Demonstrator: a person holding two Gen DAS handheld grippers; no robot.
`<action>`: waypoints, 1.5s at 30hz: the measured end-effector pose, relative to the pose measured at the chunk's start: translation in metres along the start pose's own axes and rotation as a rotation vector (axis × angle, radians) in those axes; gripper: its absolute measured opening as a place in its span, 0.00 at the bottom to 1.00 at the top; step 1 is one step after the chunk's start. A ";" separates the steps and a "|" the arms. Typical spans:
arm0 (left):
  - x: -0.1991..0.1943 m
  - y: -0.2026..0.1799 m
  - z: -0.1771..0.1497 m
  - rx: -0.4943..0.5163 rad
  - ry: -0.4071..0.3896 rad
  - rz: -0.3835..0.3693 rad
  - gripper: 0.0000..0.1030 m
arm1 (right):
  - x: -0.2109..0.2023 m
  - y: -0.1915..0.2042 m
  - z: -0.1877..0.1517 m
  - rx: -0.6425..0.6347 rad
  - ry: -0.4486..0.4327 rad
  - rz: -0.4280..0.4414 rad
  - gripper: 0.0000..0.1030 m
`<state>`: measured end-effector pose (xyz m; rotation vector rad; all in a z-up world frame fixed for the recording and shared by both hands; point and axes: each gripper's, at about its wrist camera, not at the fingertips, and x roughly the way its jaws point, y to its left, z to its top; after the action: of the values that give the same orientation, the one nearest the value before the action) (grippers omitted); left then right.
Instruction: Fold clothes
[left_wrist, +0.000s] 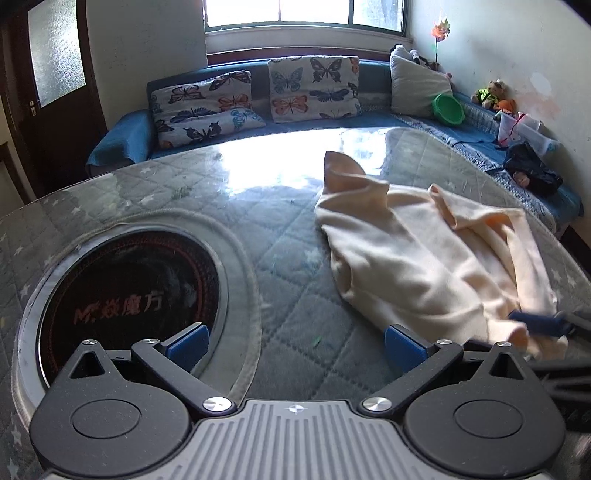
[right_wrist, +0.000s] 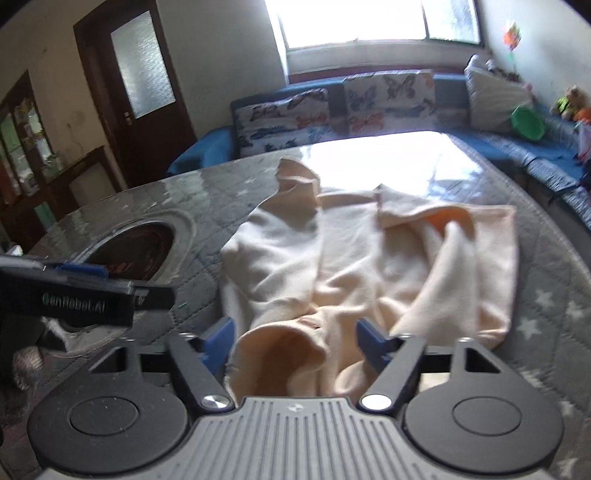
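A cream garment (left_wrist: 424, 254) lies crumpled on the quilted table, one sleeve end sticking up at the far side. It also shows in the right wrist view (right_wrist: 369, 258). My left gripper (left_wrist: 295, 341) is open and empty over bare table, just left of the garment's near edge. My right gripper (right_wrist: 295, 339) is open, its jaws on either side of a fold of the garment's near edge. The right gripper also shows in the left wrist view (left_wrist: 543, 323), at the garment's near right corner.
A round black cooktop (left_wrist: 129, 295) is set into the table (left_wrist: 258, 229) at the left. A blue sofa (left_wrist: 122, 136) with butterfly cushions (left_wrist: 314, 88) runs behind and along the right, holding a green bowl (left_wrist: 448, 109) and toys. A dark door (right_wrist: 140, 92) stands far left.
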<state>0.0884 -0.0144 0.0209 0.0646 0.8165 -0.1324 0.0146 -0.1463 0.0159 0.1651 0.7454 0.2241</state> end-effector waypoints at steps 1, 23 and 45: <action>0.001 -0.001 0.002 -0.001 -0.001 -0.004 1.00 | 0.002 0.000 -0.001 0.002 0.009 0.009 0.55; 0.027 -0.007 -0.007 0.022 0.068 -0.004 1.00 | -0.042 0.053 -0.053 -0.225 0.070 0.295 0.38; 0.018 0.009 -0.026 0.026 0.028 -0.146 0.31 | -0.042 -0.041 -0.034 0.084 -0.013 -0.060 0.72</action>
<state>0.0834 -0.0043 -0.0104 0.0311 0.8470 -0.2806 -0.0334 -0.1941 0.0094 0.2235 0.7458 0.1347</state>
